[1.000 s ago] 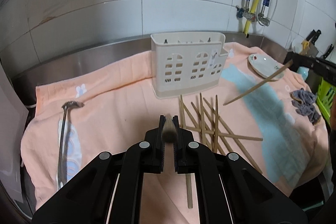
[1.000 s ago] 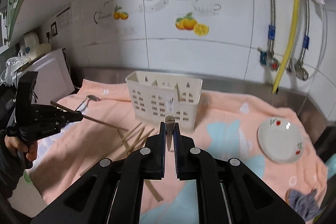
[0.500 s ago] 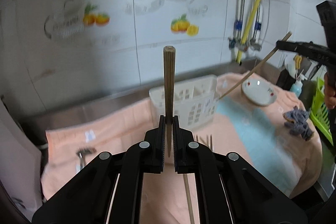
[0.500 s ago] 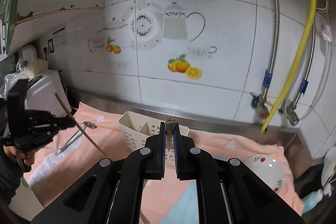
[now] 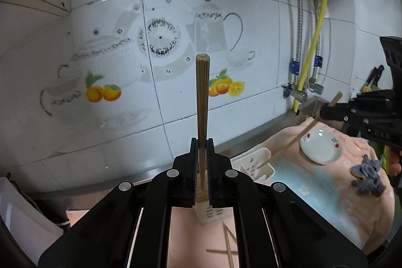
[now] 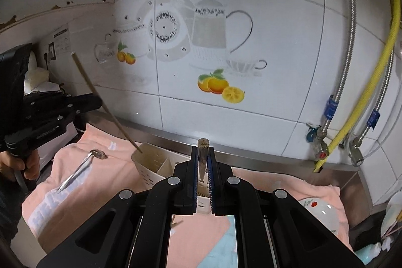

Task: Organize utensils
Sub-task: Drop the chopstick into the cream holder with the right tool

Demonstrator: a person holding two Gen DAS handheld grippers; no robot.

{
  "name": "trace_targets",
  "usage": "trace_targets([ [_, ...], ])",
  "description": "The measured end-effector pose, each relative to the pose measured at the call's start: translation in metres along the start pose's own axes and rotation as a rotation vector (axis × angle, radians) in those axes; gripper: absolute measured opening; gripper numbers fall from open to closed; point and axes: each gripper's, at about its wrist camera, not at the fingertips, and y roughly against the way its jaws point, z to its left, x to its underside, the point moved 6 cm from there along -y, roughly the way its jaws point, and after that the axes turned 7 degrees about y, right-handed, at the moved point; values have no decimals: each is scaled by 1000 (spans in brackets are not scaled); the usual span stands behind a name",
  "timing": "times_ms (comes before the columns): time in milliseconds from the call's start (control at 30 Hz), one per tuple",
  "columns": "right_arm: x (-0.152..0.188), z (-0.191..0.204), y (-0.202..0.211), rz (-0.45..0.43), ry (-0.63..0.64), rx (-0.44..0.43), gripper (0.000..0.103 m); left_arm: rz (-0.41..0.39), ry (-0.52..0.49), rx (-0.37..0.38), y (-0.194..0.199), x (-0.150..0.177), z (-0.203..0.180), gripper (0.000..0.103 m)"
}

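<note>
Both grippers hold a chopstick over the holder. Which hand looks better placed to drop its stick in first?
Left, probably. In the right wrist view the left gripper holds its chopstick with the tip at the holder rim. The right gripper has its chopstick slanted, tip also near the opening, so it's close.

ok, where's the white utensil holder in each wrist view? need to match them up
Left wrist: the utensil holder sits low, right of centre, partly hidden behind the tool; a chopstick tip reaches into it.
Right wrist: the utensil holder sits low, left of centre, just left of the tool, with a chopstick tip at its left end.
Shared landmark: the orange-fruit tile decal on the wall behind.
</note>
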Motion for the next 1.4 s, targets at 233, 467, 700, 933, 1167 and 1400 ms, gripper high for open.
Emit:
trace_targets([
  [233,17,1,-33,64,-15,-25,7,105,49,12,-40,29,9,6],
  [467,30,2,-56,98,-35,-40,7,149,54,16,-51,49,13,6],
  [700,36,3,-55,84,-39,-31,15,155,51,11,-47,58,15,7],
  [933,40,3,-30,40,-35,-12,29,116,63,16,-21,57,16,7],
  [1167,62,23,-1,-4,-31,-33,35,96,74,46,15,81,9,7],
  [1400,95,51,22,-23,-36,-60,39,174,119,77,33,150,4,7],
])
